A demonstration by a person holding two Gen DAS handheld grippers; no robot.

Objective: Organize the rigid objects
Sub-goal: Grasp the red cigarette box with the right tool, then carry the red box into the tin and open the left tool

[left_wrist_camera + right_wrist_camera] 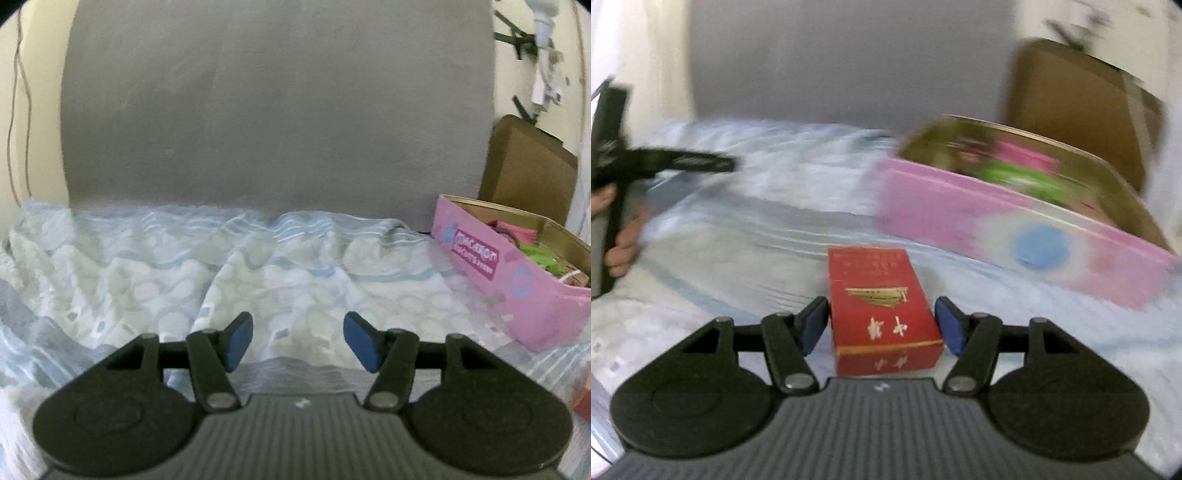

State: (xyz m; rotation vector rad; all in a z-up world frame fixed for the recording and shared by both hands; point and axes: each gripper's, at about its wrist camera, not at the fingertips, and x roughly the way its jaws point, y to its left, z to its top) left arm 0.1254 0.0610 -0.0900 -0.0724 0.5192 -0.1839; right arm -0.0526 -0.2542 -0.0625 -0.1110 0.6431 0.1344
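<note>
A red cigarette pack (pixel 882 310) with gold print lies on the pale blue bedsheet (pixel 738 236). My right gripper (pixel 882 325) is open, with its blue pads either side of the pack and a small gap at each side. A pink tin box (pixel 1015 229) with gold inside walls stands behind and to the right, holding green and pink items. My left gripper (pixel 298 341) is open and empty above the sheet; the pink tin (pixel 513 273) is to its right. The left gripper also shows at the left edge of the right wrist view (pixel 683 162).
A grey headboard (pixel 277 110) rises behind the bed. A brown cardboard box (pixel 528 170) stands behind the pink tin. Cables and a white fitting (pixel 543 44) hang on the wall at the right. The sheet is rumpled in folds.
</note>
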